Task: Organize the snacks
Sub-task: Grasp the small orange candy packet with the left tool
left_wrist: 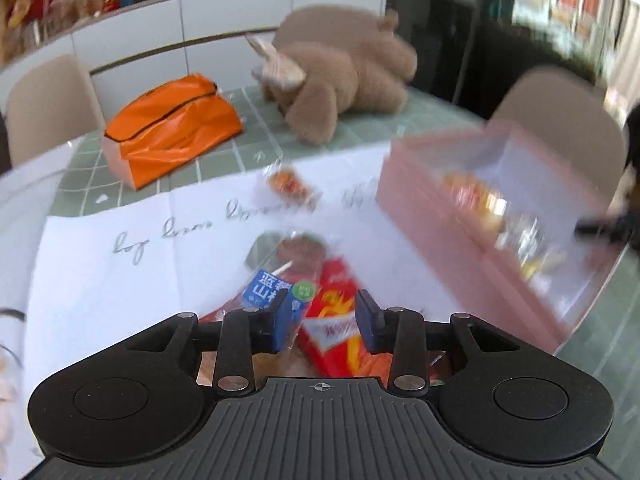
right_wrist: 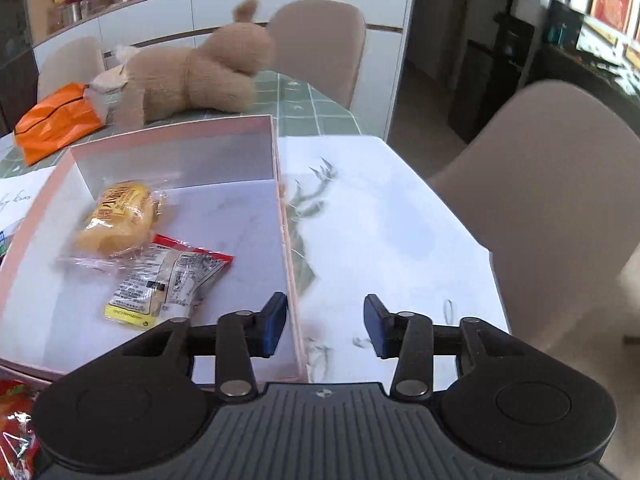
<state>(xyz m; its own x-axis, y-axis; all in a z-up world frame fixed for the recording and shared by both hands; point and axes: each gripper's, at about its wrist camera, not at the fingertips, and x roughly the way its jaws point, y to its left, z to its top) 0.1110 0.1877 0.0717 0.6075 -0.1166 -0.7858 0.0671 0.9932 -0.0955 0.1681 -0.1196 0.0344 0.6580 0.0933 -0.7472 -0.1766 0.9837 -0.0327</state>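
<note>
My left gripper (left_wrist: pixel 322 326) is open above a pile of snack packets on the white paper: a red packet (left_wrist: pixel 334 320) lies between the fingers, a blue-labelled packet (left_wrist: pixel 266 290) by the left finger, a brown clear-wrapped snack (left_wrist: pixel 298 250) beyond. Another clear packet (left_wrist: pixel 288 182) lies farther off. The pink box (left_wrist: pixel 452 216) stands to the right with snacks inside. My right gripper (right_wrist: pixel 325 328) is open and empty, straddling the right wall of the pink box (right_wrist: pixel 286 216). Inside lie a yellow bun packet (right_wrist: pixel 118 216) and a red-edged clear packet (right_wrist: pixel 168 276).
A brown plush toy (left_wrist: pixel 344 76) and an orange zip bag (left_wrist: pixel 176 124) lie at the back of the green tiled table (left_wrist: pixel 424 116). Beige chairs (right_wrist: pixel 548 184) stand around it. A red packet (right_wrist: pixel 16 420) lies at the right wrist view's lower left.
</note>
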